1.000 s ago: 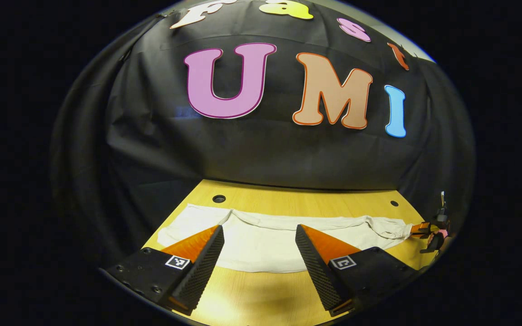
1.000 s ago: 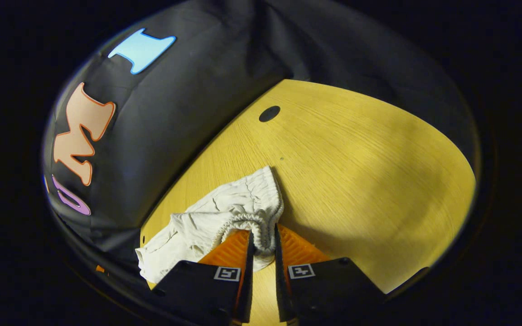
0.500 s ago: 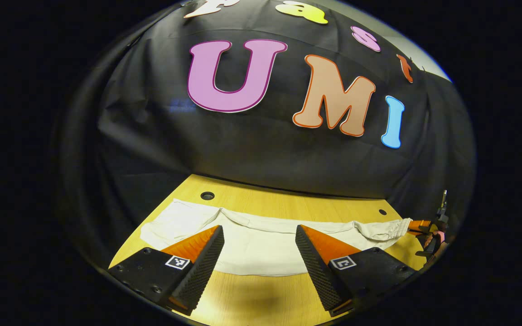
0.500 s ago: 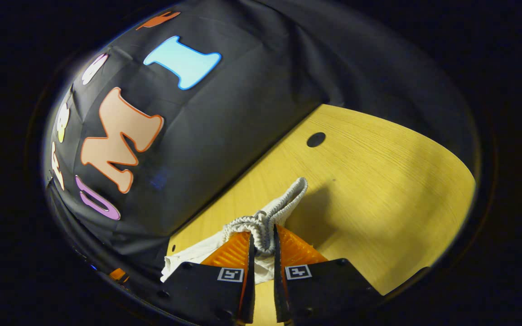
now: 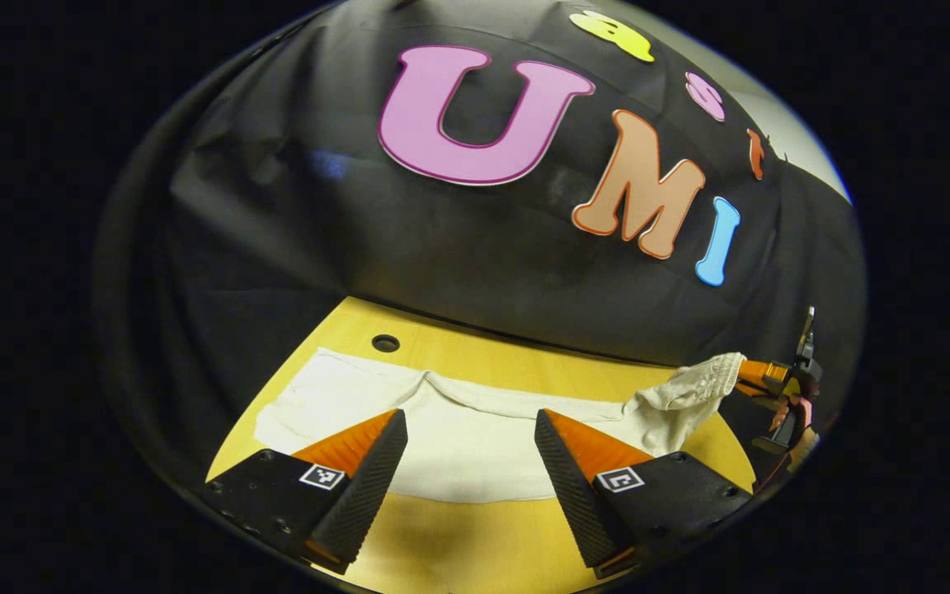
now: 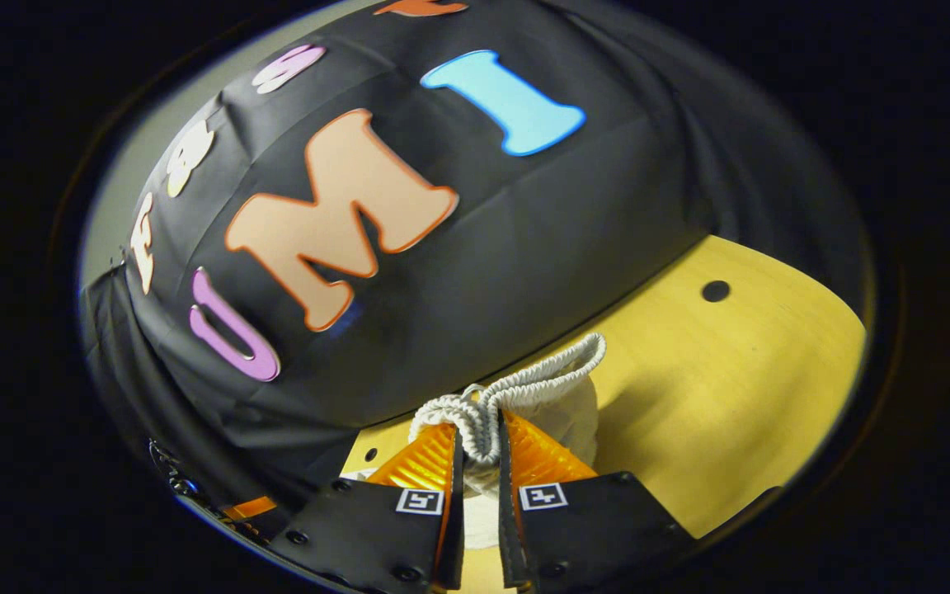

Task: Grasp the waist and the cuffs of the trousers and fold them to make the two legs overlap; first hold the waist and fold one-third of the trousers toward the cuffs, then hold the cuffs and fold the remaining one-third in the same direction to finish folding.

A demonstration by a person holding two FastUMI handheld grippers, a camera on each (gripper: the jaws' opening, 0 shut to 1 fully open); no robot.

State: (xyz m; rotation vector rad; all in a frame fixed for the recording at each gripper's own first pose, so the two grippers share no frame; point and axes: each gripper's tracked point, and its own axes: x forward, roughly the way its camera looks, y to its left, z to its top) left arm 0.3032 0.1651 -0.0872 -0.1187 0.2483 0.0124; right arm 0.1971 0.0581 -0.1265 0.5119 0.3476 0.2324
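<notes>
Trousers (image 5: 475, 445) waistband pinched between right gripper (image 6: 479, 450) fingers; left gripper (image 5: 471, 462) fingers spread apart, no readable labels.

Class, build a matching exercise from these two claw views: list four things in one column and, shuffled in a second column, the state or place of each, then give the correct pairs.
Column one:
1. left claw
2. right claw
3. elastic waist of the white trousers
4. trouser legs

Column two:
A. lifted off the wooden table
B. open, hovering above the cloth
C. lying flat on the table
D. shut on the gathered waistband

Pairs: 1-B, 2-D, 3-A, 4-C
</notes>
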